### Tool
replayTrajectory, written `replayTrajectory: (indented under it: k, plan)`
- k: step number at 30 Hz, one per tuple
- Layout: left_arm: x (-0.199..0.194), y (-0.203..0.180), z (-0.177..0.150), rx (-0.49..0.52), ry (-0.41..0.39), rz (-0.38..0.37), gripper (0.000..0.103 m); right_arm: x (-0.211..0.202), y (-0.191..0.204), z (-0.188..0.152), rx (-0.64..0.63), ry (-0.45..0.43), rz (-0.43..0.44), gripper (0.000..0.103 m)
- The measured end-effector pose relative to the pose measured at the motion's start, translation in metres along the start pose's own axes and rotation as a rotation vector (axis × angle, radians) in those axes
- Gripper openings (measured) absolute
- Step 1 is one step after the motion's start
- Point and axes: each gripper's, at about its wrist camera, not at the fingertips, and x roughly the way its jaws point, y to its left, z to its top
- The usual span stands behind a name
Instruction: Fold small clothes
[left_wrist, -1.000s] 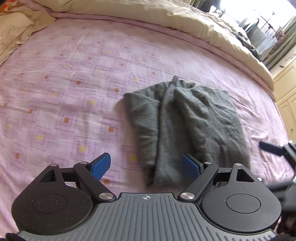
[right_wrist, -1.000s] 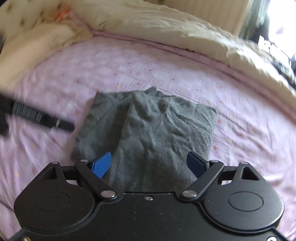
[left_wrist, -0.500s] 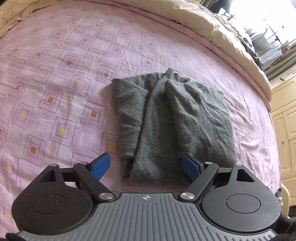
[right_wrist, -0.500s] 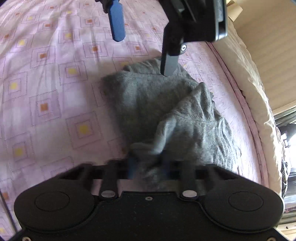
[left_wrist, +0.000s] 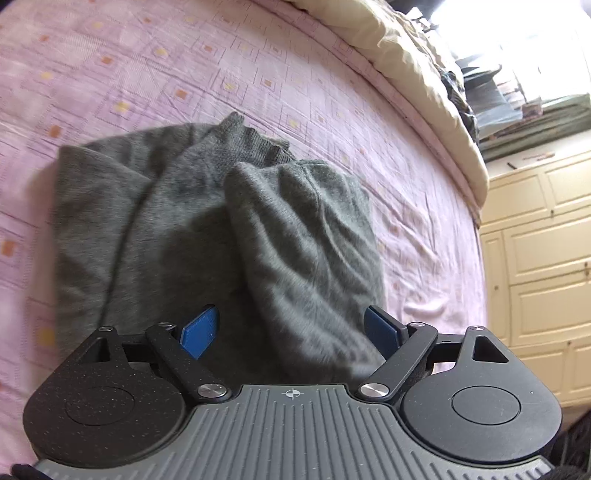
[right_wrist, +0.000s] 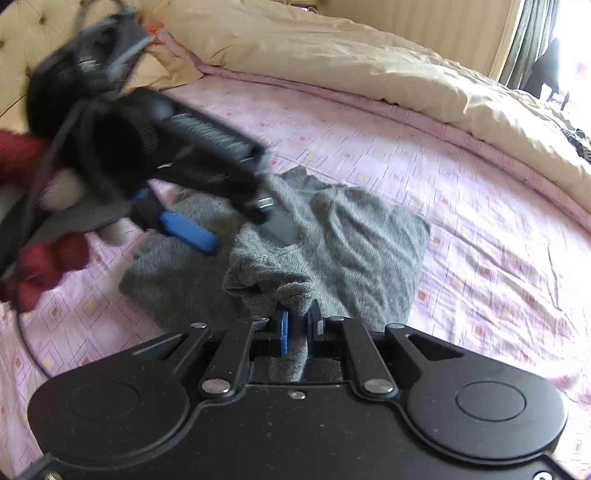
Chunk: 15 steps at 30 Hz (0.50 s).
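- No brand, label or readable writing anywhere; only a small crosshair mark (left_wrist: 291, 393) printed on the ribbed grey body of the left gripper, lower centre of the left wrist view.
- Left gripper (left_wrist: 291, 332) spread wide, blue fingertips (left_wrist: 199, 332) well apart, nothing pinched; poised low over the near edge of the grey sweater (left_wrist: 184, 229), one tip over the flat left part, the other beside the raised right fold.
- Grey sweater in the middle of the left wrist view, partly folded, ribbed collar toward the upper centre, a lifted fold running down the right half to the frame's lower centre.
- In the right wrist view, left gripper (right_wrist: 236, 229) blurred at upper left to centre, held by a hand in a dark red sleeve (right_wrist: 44, 266), one blue finger and one dark finger over the sweater's left part; contact not clear.
- Right gripper (right_wrist: 295, 328) pressed together at lower centre, pinching a bunched edge of the grey sweater (right_wrist: 351, 251) between its blue pads (right_wrist: 283, 332); rest of the garment spread beyond, toward centre right.
- Sweater lying on a pink bedsheet (left_wrist: 166, 66) patterned with nested squares and small orange and yellow centres.
- Cream duvet (right_wrist: 332, 55) heaped along the far edge of the bed, upper part of both views.
- Cream panelled cupboard doors (left_wrist: 543, 258) at the right edge of the left wrist view; bright window (left_wrist: 517, 37) at upper right.
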Motion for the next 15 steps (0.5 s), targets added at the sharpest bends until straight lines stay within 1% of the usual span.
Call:
replayTrajectory:
  k: [3,5,7,9,10,11,12,13,15]
  plan:
    - [0.016,0.002,0.008,-0.052,0.000,-0.002,0.085,-0.002,0.002,0.001,-0.003,-0.002,0.009,0.015]
    - [0.024,0.001,0.015,-0.055,-0.004,0.004,0.084,-0.002,0.004,0.001,-0.003,-0.001,0.014,0.015]
    - [0.031,-0.002,0.022,-0.041,-0.004,-0.015,0.083,-0.002,0.006,-0.001,0.000,0.002,0.016,0.015]
    - [0.035,-0.007,0.028,-0.027,-0.014,-0.018,0.071,0.003,0.003,-0.001,0.000,0.006,0.020,0.015]
    - [0.036,-0.009,0.030,-0.017,-0.016,-0.023,0.056,0.003,0.003,-0.001,-0.002,0.009,0.020,0.015]
    - [0.036,-0.012,0.032,-0.003,-0.018,-0.022,0.036,0.002,0.005,-0.002,-0.003,0.012,0.019,0.015]
    - [0.036,-0.014,0.033,0.012,-0.022,-0.012,0.022,0.002,0.006,-0.002,-0.003,0.013,0.018,0.015]
    - [0.036,-0.016,0.034,0.027,-0.021,0.017,0.011,0.001,0.008,-0.003,-0.002,0.013,0.017,0.015]
    - [0.032,-0.021,0.036,0.063,-0.018,0.019,0.011,0.001,0.010,0.000,0.001,0.009,0.014,0.015]
